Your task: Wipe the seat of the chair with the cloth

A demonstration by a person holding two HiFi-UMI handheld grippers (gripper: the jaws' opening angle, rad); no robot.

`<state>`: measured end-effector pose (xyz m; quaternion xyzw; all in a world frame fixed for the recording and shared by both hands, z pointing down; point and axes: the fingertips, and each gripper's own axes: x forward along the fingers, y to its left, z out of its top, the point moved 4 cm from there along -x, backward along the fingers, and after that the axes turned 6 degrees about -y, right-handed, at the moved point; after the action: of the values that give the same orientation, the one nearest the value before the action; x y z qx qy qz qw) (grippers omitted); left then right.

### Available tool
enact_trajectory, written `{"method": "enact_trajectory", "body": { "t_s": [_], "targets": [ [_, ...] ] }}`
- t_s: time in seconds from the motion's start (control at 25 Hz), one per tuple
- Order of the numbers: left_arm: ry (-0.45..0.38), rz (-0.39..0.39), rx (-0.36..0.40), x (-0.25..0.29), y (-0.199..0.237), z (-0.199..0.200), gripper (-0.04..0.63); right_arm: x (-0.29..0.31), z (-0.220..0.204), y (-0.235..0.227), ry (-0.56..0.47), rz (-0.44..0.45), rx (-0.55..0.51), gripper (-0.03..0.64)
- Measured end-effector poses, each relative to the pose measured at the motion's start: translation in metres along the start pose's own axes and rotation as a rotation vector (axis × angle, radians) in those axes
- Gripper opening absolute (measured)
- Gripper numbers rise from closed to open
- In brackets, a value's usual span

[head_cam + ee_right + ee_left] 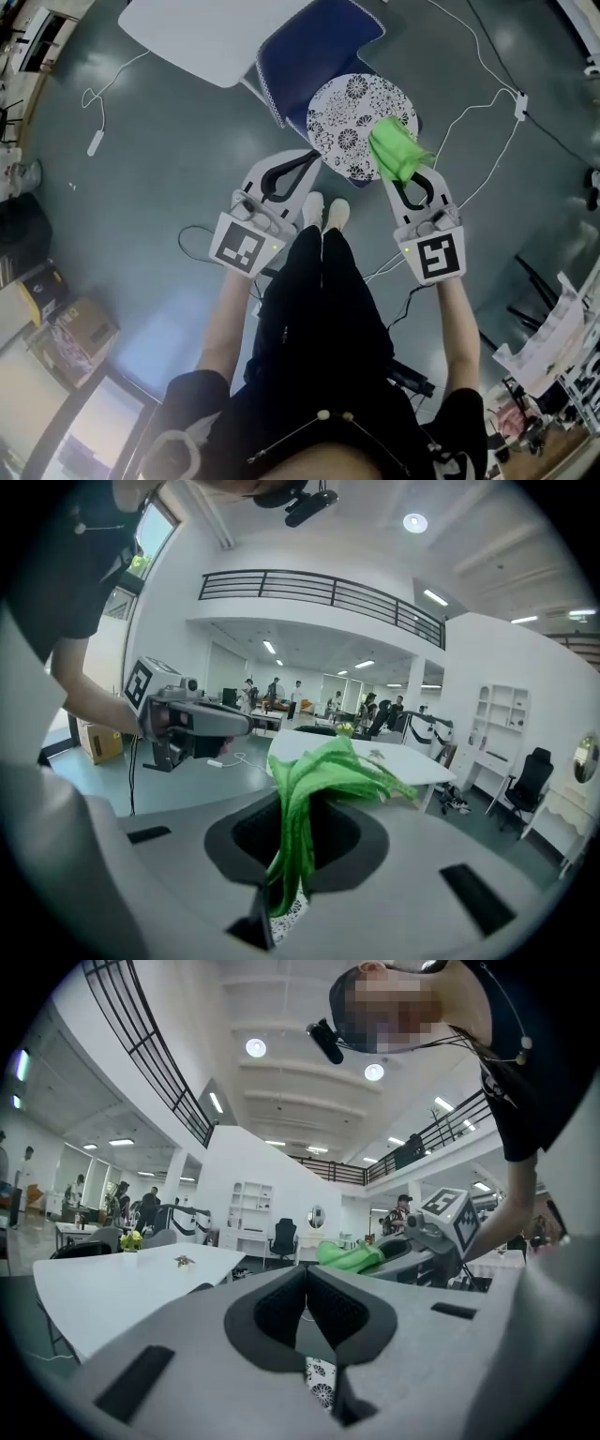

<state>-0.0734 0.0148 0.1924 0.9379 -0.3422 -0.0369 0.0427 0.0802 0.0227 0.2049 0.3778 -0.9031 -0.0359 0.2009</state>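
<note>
Two tools reach forward. The left tool [312, 159], at eleven o'clock, has its jaws together on nothing. The right tool [415, 176], at one o'clock, is clamped on one green cloth [394, 150], over the four-o'clock edge of the single chair's patterned seat [349, 117]. One white counter [206, 33] stands beyond.

No words, numbers or brands can be read. The cubes [246, 246] on the left tongs [311, 157] and right tongs [405, 173] bear only black-and-white square patterns.
</note>
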Motion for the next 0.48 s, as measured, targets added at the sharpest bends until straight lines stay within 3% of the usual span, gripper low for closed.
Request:
{"method": "enact_trajectory", "body": {
  "t_s": [0.2, 0.32, 0.48],
  "targets": [
    [0.071, 0.021, -0.001, 0.026, 0.028, -0.059, 0.008, 0.060, -0.082, -0.032, 0.130, 0.040, 0.016, 0.052],
    [0.125, -0.005, 0.020, 0.032, 0.036, -0.099, 0.008, 0.100, -0.134, -0.044, 0.198, 0.068, 0.016, 0.052],
    [0.171, -0.004, -0.016, 0.032, 0.041, -0.152, 0.008, 0.148, -0.203, -0.044, 0.304, 0.124, -0.096, 0.052]
  ]
}}
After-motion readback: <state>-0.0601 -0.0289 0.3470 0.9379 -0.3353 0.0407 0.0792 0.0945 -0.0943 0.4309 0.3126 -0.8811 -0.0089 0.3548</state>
